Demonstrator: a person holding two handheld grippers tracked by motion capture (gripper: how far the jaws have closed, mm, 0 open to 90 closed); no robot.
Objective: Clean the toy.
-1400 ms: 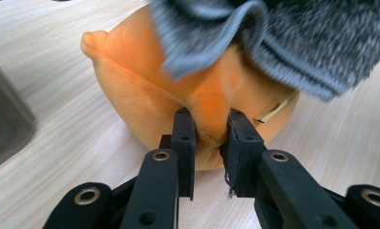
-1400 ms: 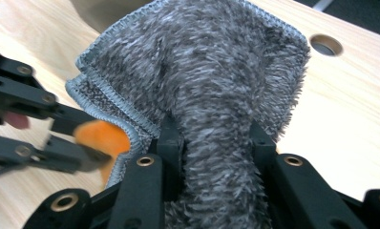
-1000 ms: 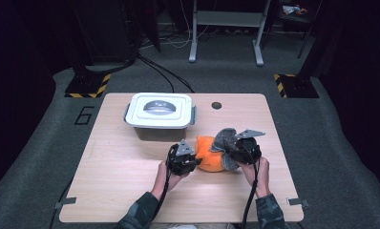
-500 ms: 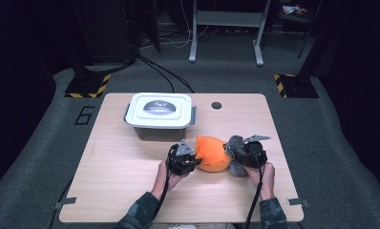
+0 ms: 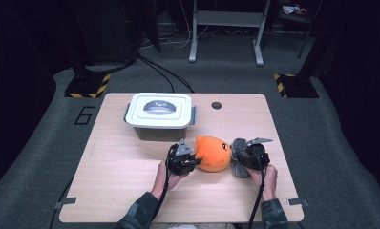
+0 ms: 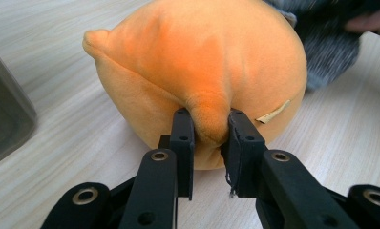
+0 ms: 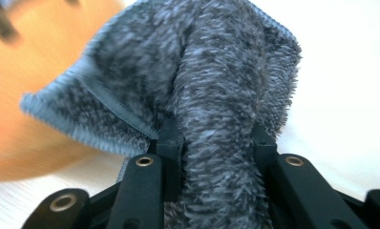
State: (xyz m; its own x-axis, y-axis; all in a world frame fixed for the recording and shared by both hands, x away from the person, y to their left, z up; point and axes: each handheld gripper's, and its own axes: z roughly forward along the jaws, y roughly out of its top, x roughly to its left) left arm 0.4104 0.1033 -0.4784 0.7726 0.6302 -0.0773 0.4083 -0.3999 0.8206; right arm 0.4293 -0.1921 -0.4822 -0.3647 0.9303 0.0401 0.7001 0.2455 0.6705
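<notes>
Orange plush [image 6: 197,71] fold pinched between left gripper [image 6: 208,138] jaws — right gripper [image 7: 216,143] jaws clenched on grey cloth [image 7: 202,71].

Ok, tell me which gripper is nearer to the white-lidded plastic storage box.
Left. The left gripper, clamped on the round orange plush toy, sits just in front of the white-lidded plastic storage box. The right gripper, gripping the grey fuzzy cloth, is beyond the toy.

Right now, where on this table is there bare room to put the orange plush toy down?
The table is bare along its left side, left of the left gripper and in front of the lidded bin. The back right corner, past the small round hole, is bare too. It is crowded at front centre, where the orange plush toy, grey cloth and right gripper meet.
</notes>
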